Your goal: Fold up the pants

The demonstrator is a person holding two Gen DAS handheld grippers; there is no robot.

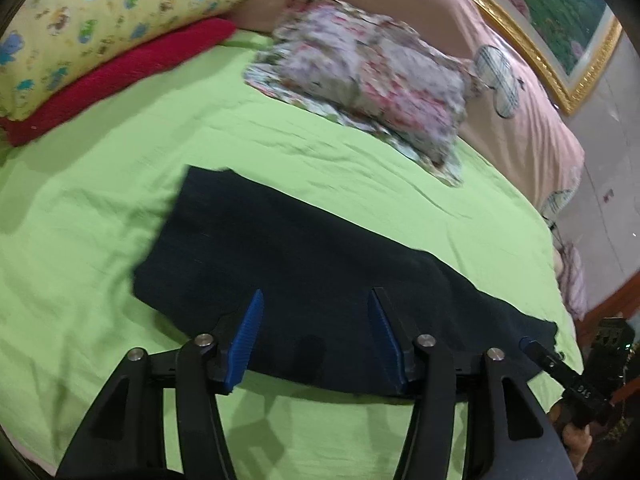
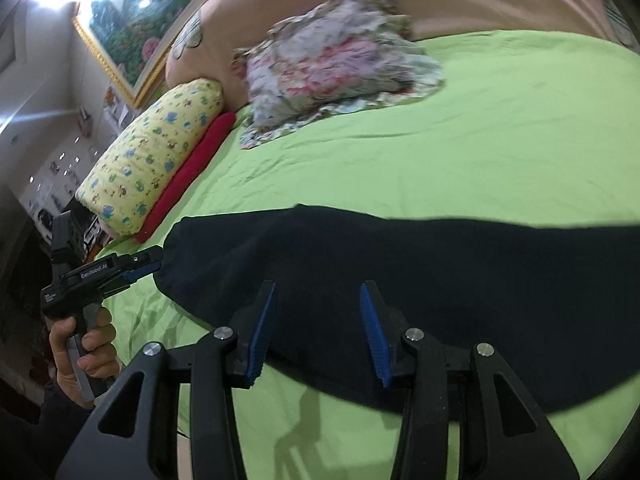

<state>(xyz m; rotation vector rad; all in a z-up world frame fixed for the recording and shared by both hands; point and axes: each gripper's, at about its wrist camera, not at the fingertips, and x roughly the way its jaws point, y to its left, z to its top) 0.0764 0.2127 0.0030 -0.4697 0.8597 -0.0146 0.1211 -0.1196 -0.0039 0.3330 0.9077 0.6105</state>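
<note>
The dark pants (image 1: pixel 304 280) lie flat on the green bed sheet (image 1: pixel 100 208), a long folded band near the bed's front edge. The left gripper (image 1: pixel 316 300) hangs above them, fingers apart, nothing between them. The right gripper (image 2: pixel 318 294) does the same – fingers parted and empty. Toward the head of the bed sit a floral pillow (image 1: pixel 368 76), a yellow pillow (image 1: pixel 104 20) and a red cloth (image 1: pixel 120 80).

A green bedsheet (image 1: pixel 100 208) covers the bed. At its head end a floral pillow (image 1: pixel 368 80) lies on the sheet, with a yellow printed pillow (image 1: pixel 104 20) resting on a red cushion (image 1: pixel 120 76) near the far corner. Behind them sit pink bedding (image 1: pixel 520 120) and a gold-framed picture (image 1: pixel 560 20).
</note>
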